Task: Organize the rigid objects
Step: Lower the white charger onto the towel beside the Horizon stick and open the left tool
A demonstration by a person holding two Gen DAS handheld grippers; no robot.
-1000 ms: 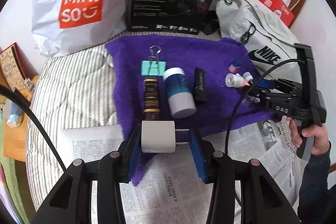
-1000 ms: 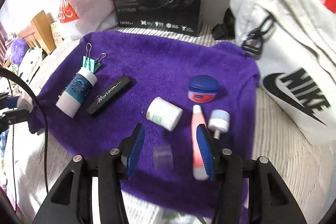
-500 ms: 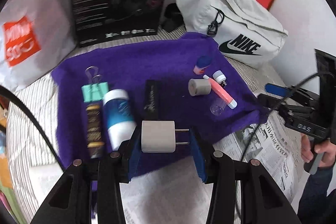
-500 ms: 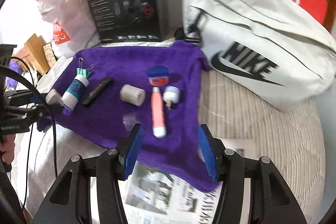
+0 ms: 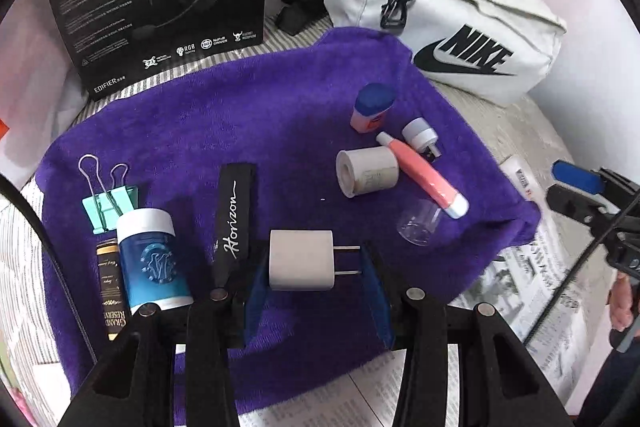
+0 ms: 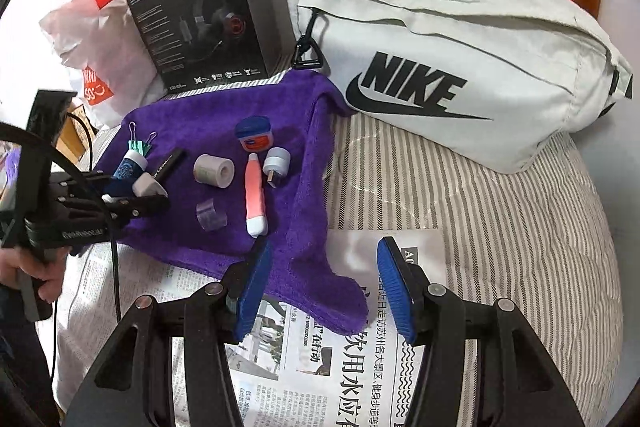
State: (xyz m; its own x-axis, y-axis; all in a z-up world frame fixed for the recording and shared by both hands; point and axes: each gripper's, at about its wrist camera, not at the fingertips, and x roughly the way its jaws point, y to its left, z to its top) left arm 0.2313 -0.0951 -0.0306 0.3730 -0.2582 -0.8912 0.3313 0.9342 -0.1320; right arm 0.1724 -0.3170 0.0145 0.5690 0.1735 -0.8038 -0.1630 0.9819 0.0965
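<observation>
Left claw (image 5: 316,263) seen clamped on small white plug-in charger cube (image 5: 301,259), prongs aimed at right pad, charger held just above near part of fuzzy purple towel (image 5: 256,115). Right claw (image 6: 326,291) seen spread apart, nothing gripped, hung over printed newspaper (image 6: 340,359) at towel's corner. Further back on towel: black flat "Horizon" bar (image 5: 234,215), blue bottle with white cap (image 5: 154,259), mint binder clip (image 5: 108,205), pink tube (image 5: 424,177), grey tape roll (image 5: 366,171). White Nike bag (image 6: 460,67) parked behind on striped bed.
</observation>
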